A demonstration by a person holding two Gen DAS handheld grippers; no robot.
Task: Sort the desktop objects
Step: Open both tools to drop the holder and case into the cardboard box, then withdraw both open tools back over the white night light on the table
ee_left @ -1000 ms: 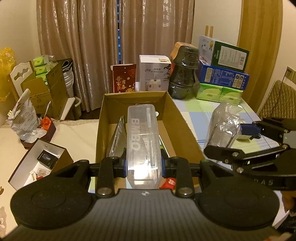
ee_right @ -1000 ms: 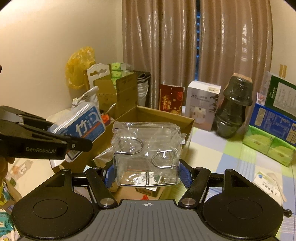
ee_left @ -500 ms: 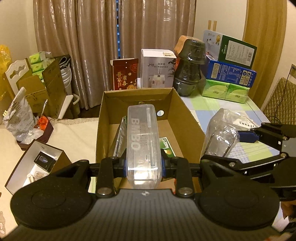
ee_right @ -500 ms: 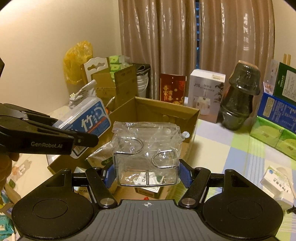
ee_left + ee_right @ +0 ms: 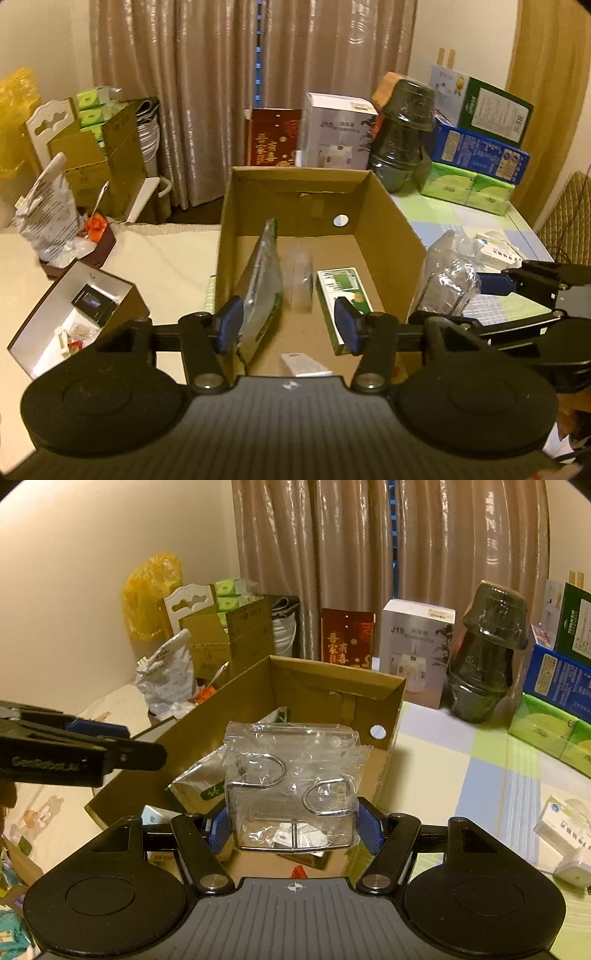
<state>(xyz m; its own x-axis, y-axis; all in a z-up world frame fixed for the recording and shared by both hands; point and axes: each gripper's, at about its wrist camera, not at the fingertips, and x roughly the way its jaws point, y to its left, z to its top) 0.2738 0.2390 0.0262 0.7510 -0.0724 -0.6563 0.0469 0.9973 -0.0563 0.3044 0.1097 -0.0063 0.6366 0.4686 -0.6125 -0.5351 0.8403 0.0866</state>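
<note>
An open cardboard box (image 5: 388, 206) (image 5: 332, 675) stands on the table's left side. My left gripper (image 5: 288, 325) hovers over its near end, jaws opening, the pads touching nothing. Below it a clear plastic case (image 5: 300, 280) shows blurred inside the box, between a leaning silver-green pouch (image 5: 262, 291) and a green-white carton (image 5: 343, 295). My right gripper (image 5: 293, 827) is shut on a clear plastic pack of metal hooks (image 5: 291, 775) (image 5: 448, 280), just outside the box's right wall.
At the back of the table stand a red card (image 5: 273, 136), a white carton (image 5: 340, 133), a dark jar (image 5: 402, 144) and stacked boxes (image 5: 480, 147). A white medicine box (image 5: 565, 827) lies right. An open white-lined box (image 5: 74, 314) sits left.
The left gripper has let go of the clear case, which has dropped into the cardboard box. Both grippers have moved forward and lower; the right still holds its pack.
</note>
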